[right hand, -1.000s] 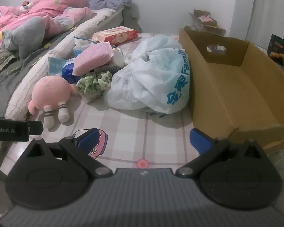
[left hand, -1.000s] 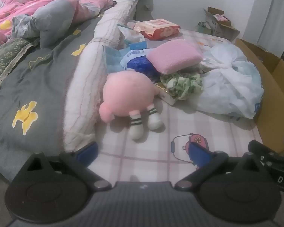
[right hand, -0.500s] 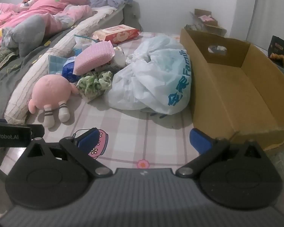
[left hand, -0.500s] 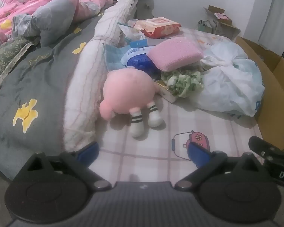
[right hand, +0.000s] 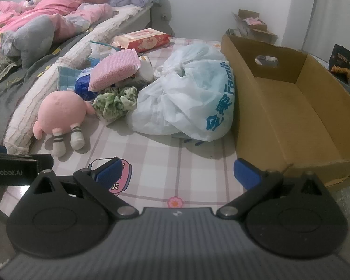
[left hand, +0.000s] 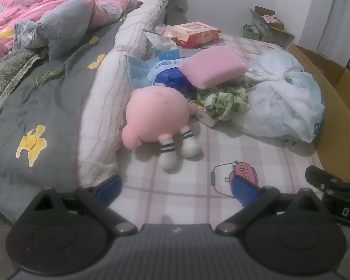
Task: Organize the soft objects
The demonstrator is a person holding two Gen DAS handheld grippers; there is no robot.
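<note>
Your left gripper (left hand: 176,186) hangs wide apart before the pink plush doll (left hand: 157,116) lying on the checked sheet (left hand: 198,186)

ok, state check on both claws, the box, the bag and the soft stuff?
Left claw: open, holding nothing.
Right claw: open, holding nothing.
Brown cardboard box: open-topped, nothing seen inside.
White plastic bag with blue print: knotted shut, full.
Round pink plush toy with striped socks: lying on the sheet, untouched.
Pink rectangular sponge-like pad: tilted atop the pile.
Green-and-white crumpled cloth: bunched.
</note>
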